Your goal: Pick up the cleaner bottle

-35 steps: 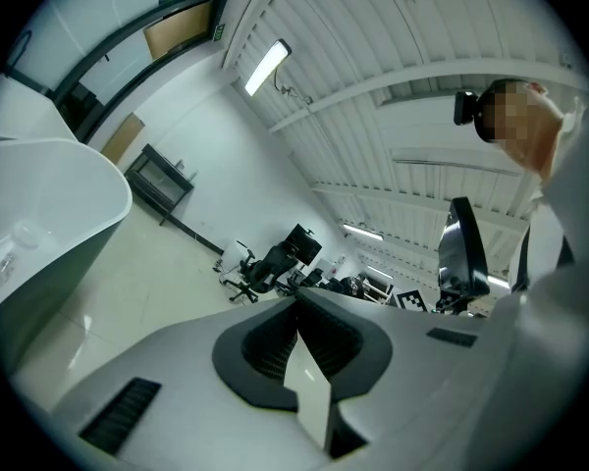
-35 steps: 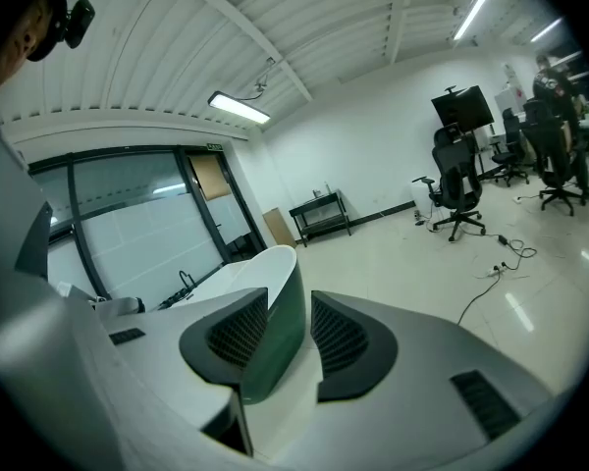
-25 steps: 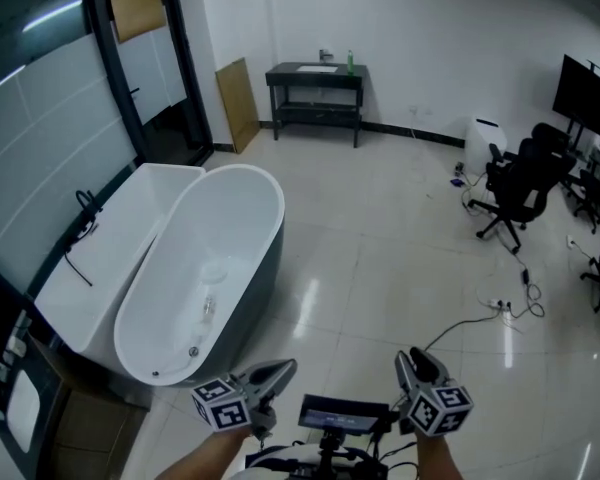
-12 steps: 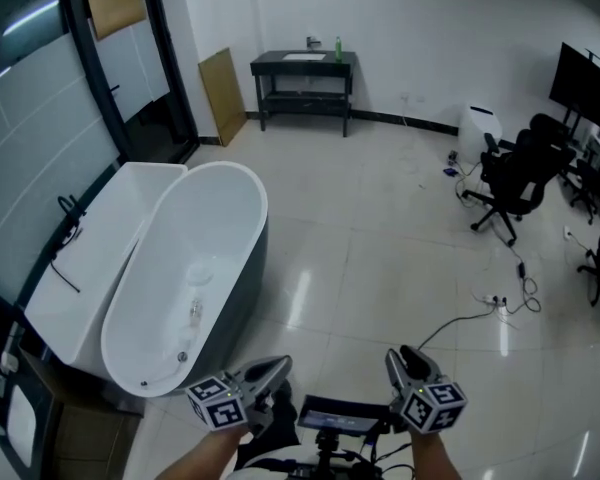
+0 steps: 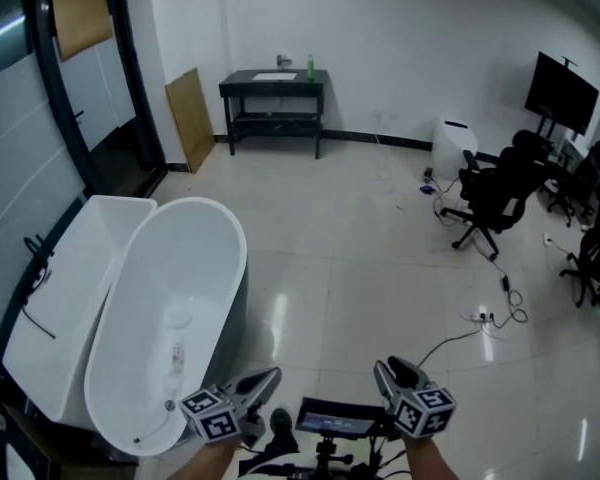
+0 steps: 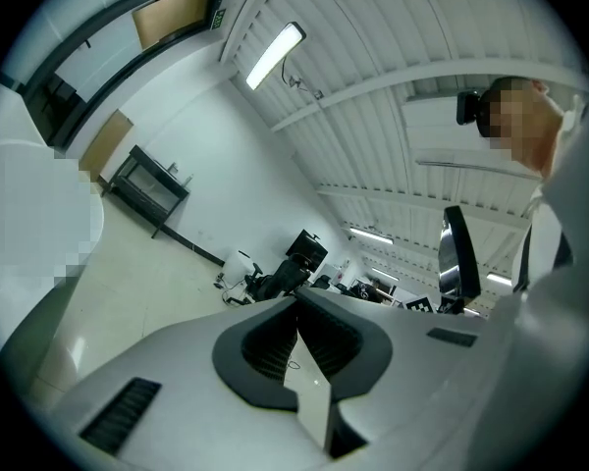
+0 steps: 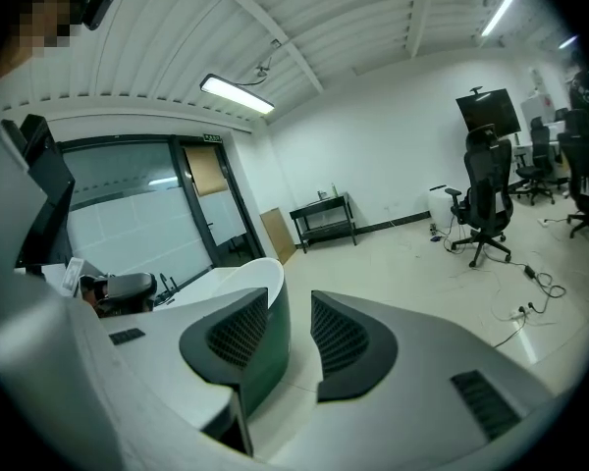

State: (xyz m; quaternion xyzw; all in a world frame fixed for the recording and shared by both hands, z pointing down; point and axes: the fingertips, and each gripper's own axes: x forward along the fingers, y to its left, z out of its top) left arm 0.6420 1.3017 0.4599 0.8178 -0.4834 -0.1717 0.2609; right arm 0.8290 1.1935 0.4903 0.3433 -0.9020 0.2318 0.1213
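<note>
A small green bottle stands on a black table against the far wall, across the room from both grippers. At the bottom of the head view my left gripper and right gripper are held side by side, low, over the tiled floor. In the left gripper view the left gripper has its pads together and holds nothing. The right gripper shows a narrow gap between its pads, with nothing in it. The black table also appears far off in the right gripper view.
A white oval bathtub and a rectangular white tub stand at the left. Office chairs, a monitor and floor cables fill the right. A board leans near the table. A small screen sits between the grippers.
The whole room has slid left and down in the head view: tub, table and chairs all shifted. Both grippers keep the same pose and spacing at the bottom edge.
</note>
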